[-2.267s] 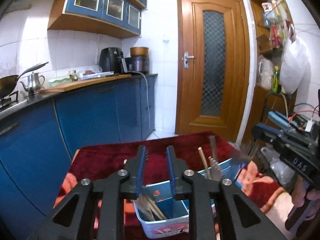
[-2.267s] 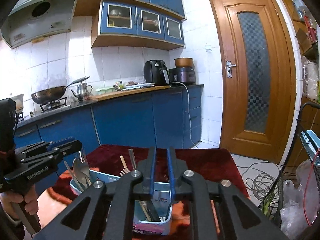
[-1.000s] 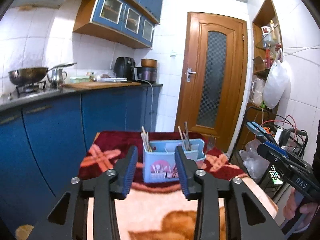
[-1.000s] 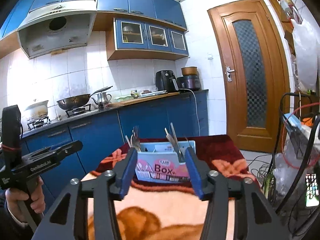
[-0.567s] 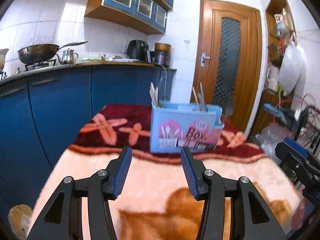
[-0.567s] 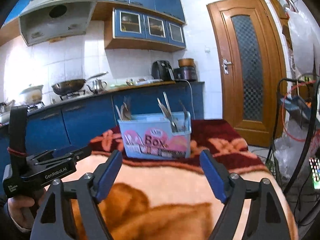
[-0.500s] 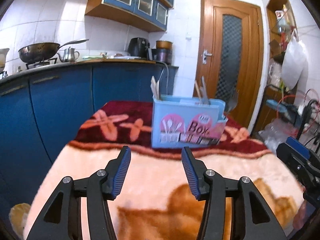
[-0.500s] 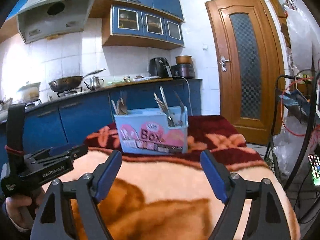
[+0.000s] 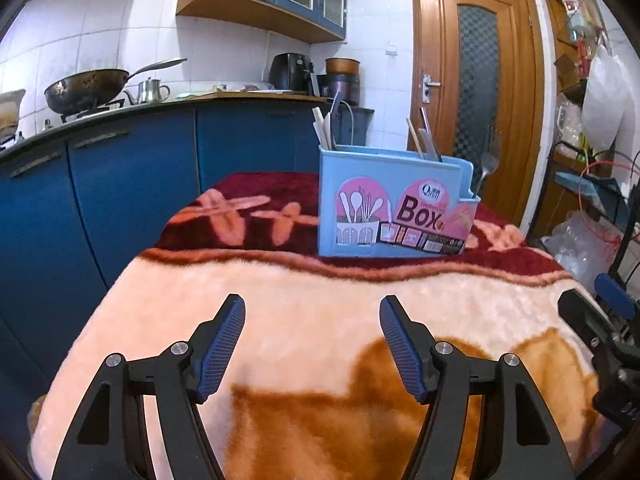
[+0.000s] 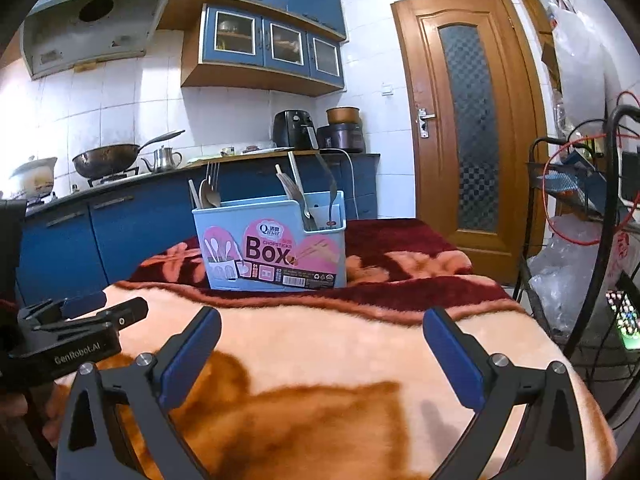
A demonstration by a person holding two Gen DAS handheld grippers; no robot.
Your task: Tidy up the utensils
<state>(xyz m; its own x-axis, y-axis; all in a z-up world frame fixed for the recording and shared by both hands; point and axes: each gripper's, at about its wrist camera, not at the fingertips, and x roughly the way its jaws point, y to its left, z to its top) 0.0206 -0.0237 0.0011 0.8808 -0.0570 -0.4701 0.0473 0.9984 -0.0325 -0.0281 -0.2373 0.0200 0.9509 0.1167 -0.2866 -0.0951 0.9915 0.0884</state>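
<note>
The light-blue plastic utensil box with pink "Box" labels (image 9: pixel 394 204) stands upright on the dark-red far part of the plush peach, brown and red blanket-covered surface (image 9: pixel 320 312), well ahead of both tools. The left hand-held gripper (image 9: pixel 312 330) hovers low over the peach area with its blue-padded jaws spread and nothing between them; they have just been opening. The right hand-held gripper (image 10: pixel 320 340) stands wider still, also empty, its jaws likewise just opened.

There is one box and two hand-held grippers. The utensils (image 10: pixel 298 196) stick up from the box in two clusters: wooden chopsticks, spoons and a fork at one end, metal handles at the other; their exact number is hard to tell.

Compared with a second ago, both tools sit lower, so the box now rises above the fingertips instead of showing between them, and both jaw pairs stand visibly wider.
</note>
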